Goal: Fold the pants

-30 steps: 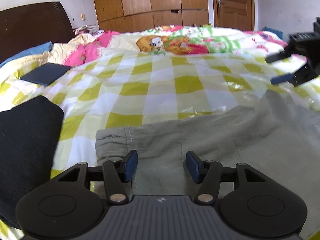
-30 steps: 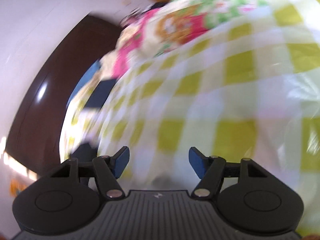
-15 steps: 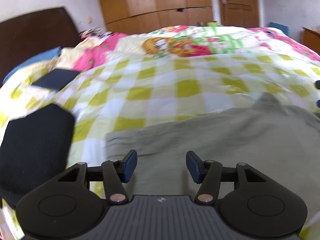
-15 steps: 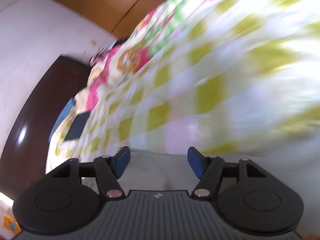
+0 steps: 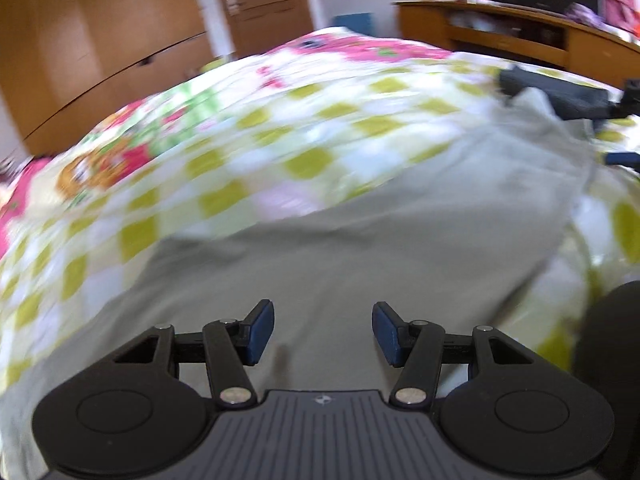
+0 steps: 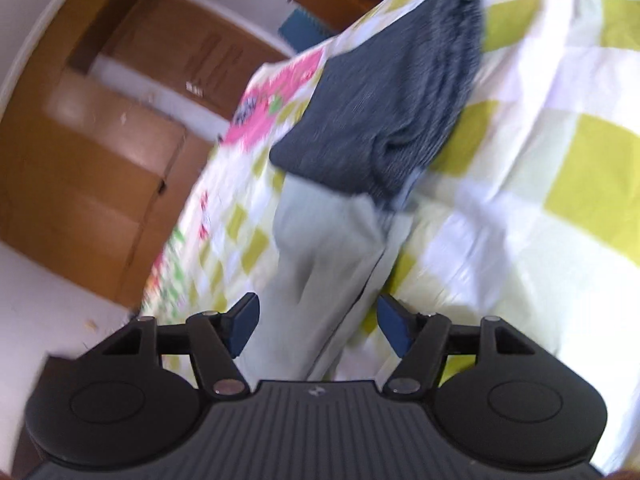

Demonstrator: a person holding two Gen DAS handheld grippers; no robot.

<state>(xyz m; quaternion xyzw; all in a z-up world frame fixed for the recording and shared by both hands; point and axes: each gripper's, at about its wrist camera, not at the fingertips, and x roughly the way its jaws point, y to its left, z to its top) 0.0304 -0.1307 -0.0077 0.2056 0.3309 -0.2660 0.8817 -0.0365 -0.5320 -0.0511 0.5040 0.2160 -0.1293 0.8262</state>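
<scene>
Grey-green pants [image 5: 360, 248] lie spread on a yellow-and-white checked bedcover [image 5: 224, 168]. In the left wrist view my left gripper [image 5: 323, 332] hangs open just above the pants' cloth, nothing between its blue pads. In the right wrist view a long grey-green leg of the pants [image 6: 328, 264] runs away from my right gripper [image 6: 318, 326], which is open over it with the cloth below the gap. At the left view's right edge a black part of the other gripper [image 5: 628, 96] shows.
A dark grey folded garment [image 6: 384, 112] lies on the far end of the pants leg. Another dark garment [image 5: 560, 88] sits at the far right of the bed. Wooden wardrobe doors [image 5: 100, 40] and a wooden desk [image 5: 520, 36] stand beyond the bed.
Both views have swung to the right with much blur. The left gripper moved from the waistband end along the pants. The right gripper came from over bare bedcover to over the pants leg.
</scene>
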